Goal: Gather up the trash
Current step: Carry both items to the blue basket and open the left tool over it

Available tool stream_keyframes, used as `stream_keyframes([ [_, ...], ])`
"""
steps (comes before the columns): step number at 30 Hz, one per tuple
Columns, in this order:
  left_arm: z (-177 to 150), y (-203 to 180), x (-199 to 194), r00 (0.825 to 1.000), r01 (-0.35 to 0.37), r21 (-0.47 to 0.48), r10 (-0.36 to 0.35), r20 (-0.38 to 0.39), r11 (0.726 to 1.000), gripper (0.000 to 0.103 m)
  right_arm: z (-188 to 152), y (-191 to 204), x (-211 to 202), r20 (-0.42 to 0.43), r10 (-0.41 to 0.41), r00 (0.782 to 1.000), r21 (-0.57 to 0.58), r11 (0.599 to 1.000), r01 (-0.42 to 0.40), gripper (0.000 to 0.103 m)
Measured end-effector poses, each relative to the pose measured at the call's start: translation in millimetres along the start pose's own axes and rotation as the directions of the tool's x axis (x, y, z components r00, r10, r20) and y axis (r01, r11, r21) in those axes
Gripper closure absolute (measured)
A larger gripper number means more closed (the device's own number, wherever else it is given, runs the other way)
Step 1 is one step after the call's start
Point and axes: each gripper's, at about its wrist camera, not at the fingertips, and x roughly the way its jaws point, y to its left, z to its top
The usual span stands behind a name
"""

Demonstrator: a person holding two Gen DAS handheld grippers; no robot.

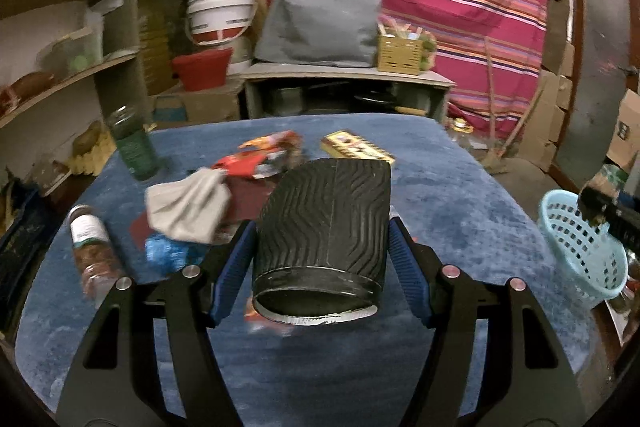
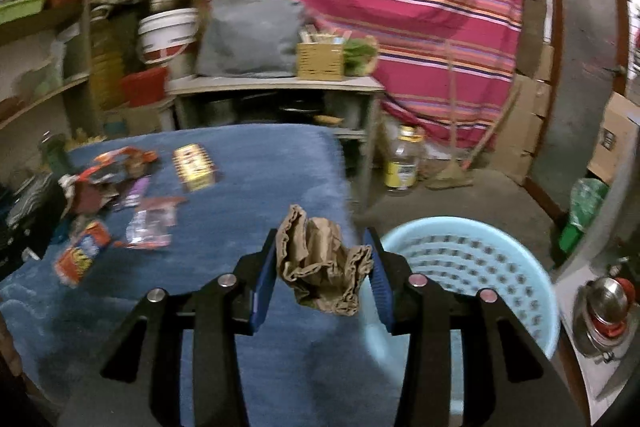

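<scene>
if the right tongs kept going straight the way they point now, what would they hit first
Probably the blue-covered table, near its right edge. The right tongs, clamped on crumpled brown paper, point downward over it. The light blue basket sits just to the right; depth is unclear.

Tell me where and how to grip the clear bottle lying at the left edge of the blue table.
Grip the lying bottle across its middle, just below the white label, coming from above with the fingers on its two long sides. It lies flat on the blue table with its dark cap pointing away, so the round sides are free; the cap end is narrower. Both grippers are full now.
</scene>
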Motion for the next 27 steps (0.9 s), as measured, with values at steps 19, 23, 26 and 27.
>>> stream_keyframes([
  [19, 4, -200, 36, 0.957, 0.291, 0.141, -0.284, -0.068, 0.946, 0.037, -25, -168, 19, -0.083, -0.181, 0.98, 0.135, 0.972, 0.191, 0.061],
  [23, -2, -236, 47, 0.94, 0.338, 0.151, -0.326, -0.1, 0.929, 0.037, -34, -182, 18, -0.093, -0.167, 0.982, 0.144, 0.973, 0.18, 0.061],
  [26, -4, -261, 54, 0.928, 0.369, 0.159, -0.353, -0.119, 0.916, 0.037, -39, -190, 19, -0.097, -0.171, 0.98, 0.143, 0.973, 0.184, 0.061],
  [27, -3, -268, 55, 0.924, 0.378, 0.165, -0.362, -0.122, 0.911, 0.037, -41, -194, 20, -0.099, -0.168, 0.981, 0.15, 0.972, 0.181, 0.061],
])
